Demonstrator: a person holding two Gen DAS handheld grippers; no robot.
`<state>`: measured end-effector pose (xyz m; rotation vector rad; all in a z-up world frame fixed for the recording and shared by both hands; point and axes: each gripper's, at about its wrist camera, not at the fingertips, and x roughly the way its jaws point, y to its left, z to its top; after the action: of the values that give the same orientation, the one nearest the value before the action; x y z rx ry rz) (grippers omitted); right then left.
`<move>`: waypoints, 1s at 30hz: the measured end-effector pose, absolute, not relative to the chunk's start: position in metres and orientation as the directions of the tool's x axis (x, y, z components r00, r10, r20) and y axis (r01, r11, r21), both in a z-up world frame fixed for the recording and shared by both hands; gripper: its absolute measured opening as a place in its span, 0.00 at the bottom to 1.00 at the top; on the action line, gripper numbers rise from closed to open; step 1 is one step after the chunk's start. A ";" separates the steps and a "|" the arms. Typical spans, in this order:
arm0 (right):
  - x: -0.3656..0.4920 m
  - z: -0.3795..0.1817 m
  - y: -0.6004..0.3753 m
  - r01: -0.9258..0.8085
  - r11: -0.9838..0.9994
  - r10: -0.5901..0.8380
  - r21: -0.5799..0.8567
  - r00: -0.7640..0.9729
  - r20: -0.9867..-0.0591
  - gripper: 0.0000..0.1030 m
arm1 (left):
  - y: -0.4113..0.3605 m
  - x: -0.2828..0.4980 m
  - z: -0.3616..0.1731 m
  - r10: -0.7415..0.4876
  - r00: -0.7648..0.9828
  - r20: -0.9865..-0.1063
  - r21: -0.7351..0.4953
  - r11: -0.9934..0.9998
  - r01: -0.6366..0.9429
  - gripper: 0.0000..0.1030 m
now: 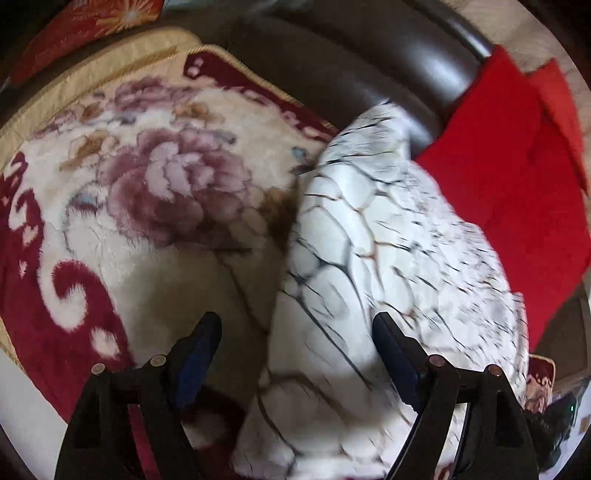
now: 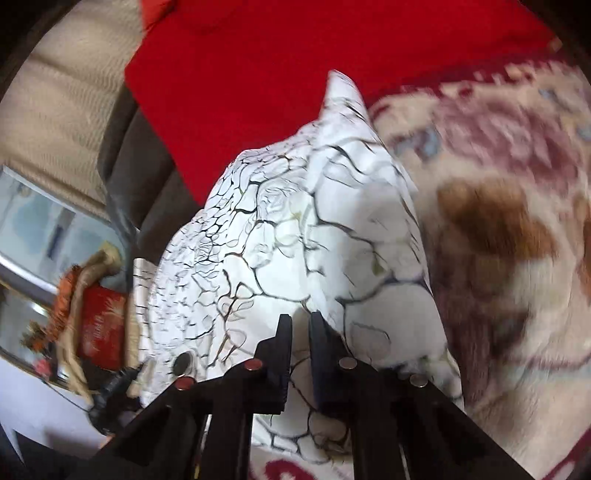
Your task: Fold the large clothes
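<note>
A white garment with a black crackle print (image 1: 369, 266) lies bunched on a floral plush blanket. My left gripper (image 1: 295, 325) is open, its fingers wide apart above the garment's left edge, holding nothing. In the right wrist view the same garment (image 2: 280, 229) rises in a peak. My right gripper (image 2: 300, 325) is shut on a fold of the garment, with cloth pinched between the nearly closed fingers. A dark button (image 2: 183, 362) shows on the cloth near the left finger.
The cream, pink and maroon floral blanket (image 1: 155, 192) covers a dark leather sofa (image 1: 351, 62). A red cloth (image 1: 517, 155) lies beside the garment, also in the right wrist view (image 2: 258, 74). A red cushion (image 1: 88, 33) sits far left. A table with objects (image 2: 85, 302) stands at left.
</note>
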<state>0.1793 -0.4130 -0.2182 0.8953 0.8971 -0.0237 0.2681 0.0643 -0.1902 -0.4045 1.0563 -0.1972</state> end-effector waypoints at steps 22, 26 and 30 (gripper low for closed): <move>0.193 -0.160 -0.423 0.379 0.740 0.113 0.556 0.745 -0.658 0.16 | -0.003 0.296 -0.161 -0.307 0.522 -0.796 -0.256 0.952 0.169 0.88; 0.220 -0.176 -0.450 0.459 0.704 0.057 0.542 0.724 -0.688 0.17 | -0.015 0.341 -0.172 -0.248 0.496 -0.832 -0.208 0.969 0.136 0.88; 0.240 -0.219 -0.468 0.520 0.656 0.143 0.546 0.626 -0.767 0.17 | -0.019 0.363 -0.195 -0.203 0.396 -0.896 -0.183 0.979 0.089 0.88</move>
<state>0.2402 -0.4682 -0.2189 0.8503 0.8905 -0.2494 0.3634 -0.0192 -0.1955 -0.1119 1.1500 -0.1854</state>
